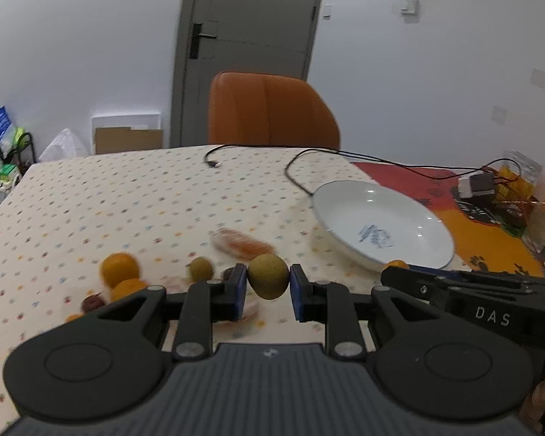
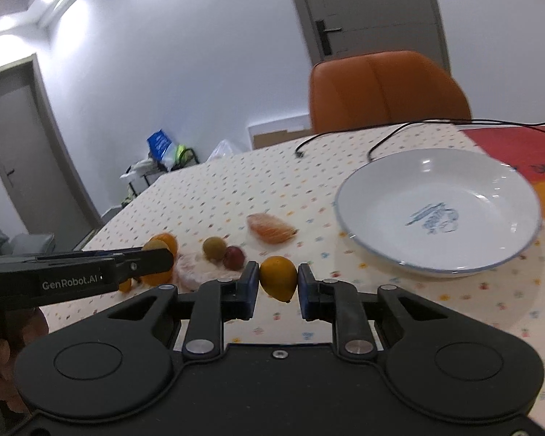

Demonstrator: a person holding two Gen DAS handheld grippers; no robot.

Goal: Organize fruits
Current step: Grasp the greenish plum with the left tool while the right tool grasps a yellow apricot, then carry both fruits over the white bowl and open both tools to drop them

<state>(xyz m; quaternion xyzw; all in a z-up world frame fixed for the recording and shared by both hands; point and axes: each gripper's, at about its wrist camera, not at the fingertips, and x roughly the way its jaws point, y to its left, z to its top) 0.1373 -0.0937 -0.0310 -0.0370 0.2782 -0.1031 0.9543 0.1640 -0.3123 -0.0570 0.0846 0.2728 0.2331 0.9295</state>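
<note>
Left gripper: closed on a green-brown fruit, lifted above the counter. Right gripper: closed on a small orange fruit, also clear of the counter. White plate sits empty to the right. Loose fruits remain grouped left of the plate, a peeled segment between.

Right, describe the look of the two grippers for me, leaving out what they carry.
Both are matte black plastic. The left gripper has a ribbed grey top plate, round black discs at each side, silver pivot screws and blue pads on its fingers. The right gripper has the same discs, screws and blue-padded fingers. White lettering on the sides reads "DAS" and "GenRobot.AI". No cables or sleeves show.
</note>
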